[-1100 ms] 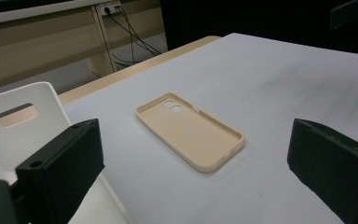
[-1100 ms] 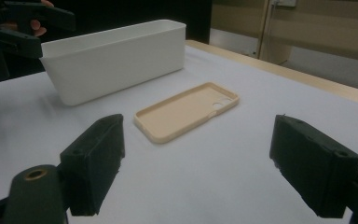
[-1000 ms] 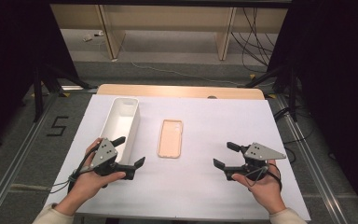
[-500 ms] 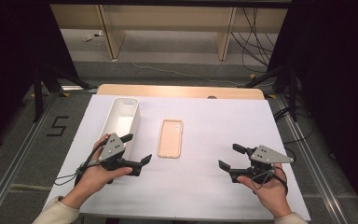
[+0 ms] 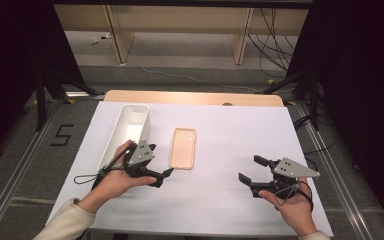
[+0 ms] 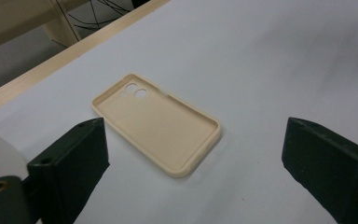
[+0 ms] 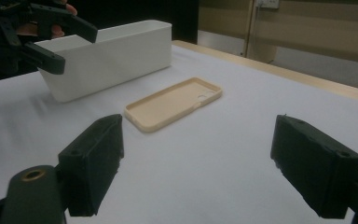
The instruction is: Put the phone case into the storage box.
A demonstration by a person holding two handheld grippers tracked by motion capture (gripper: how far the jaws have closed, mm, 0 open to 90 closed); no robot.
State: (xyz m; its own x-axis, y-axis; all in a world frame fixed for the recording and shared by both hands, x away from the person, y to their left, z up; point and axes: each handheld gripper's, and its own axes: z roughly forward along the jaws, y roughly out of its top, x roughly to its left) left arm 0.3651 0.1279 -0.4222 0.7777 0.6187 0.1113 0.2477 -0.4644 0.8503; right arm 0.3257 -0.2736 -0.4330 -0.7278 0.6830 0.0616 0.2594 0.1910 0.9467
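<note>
Phone case: beige, lying flat and open side up on the desk, camera cut-outs pointing toward the far edge; sitting just right of the bin, apart from it.
Phone case, left gripper view: lying between and beyond the two black jaws, touching neither.
Phone case, right gripper view: resting well ahead of the jaws, near the bin's long wall.
Left gripper: hovering at the near left corner of the phone case; fingers standing wide apart and holding nothing.
Right gripper: hanging over bare desk, well apart from the phone case; fingers spreading wide and gripping nothing.
Bin: white, long and narrow, standing on the left part of the desk; its inside is showing nothing from above.
Desk: carrying a white sheet, with a wooden strip showing along the far edge.
</note>
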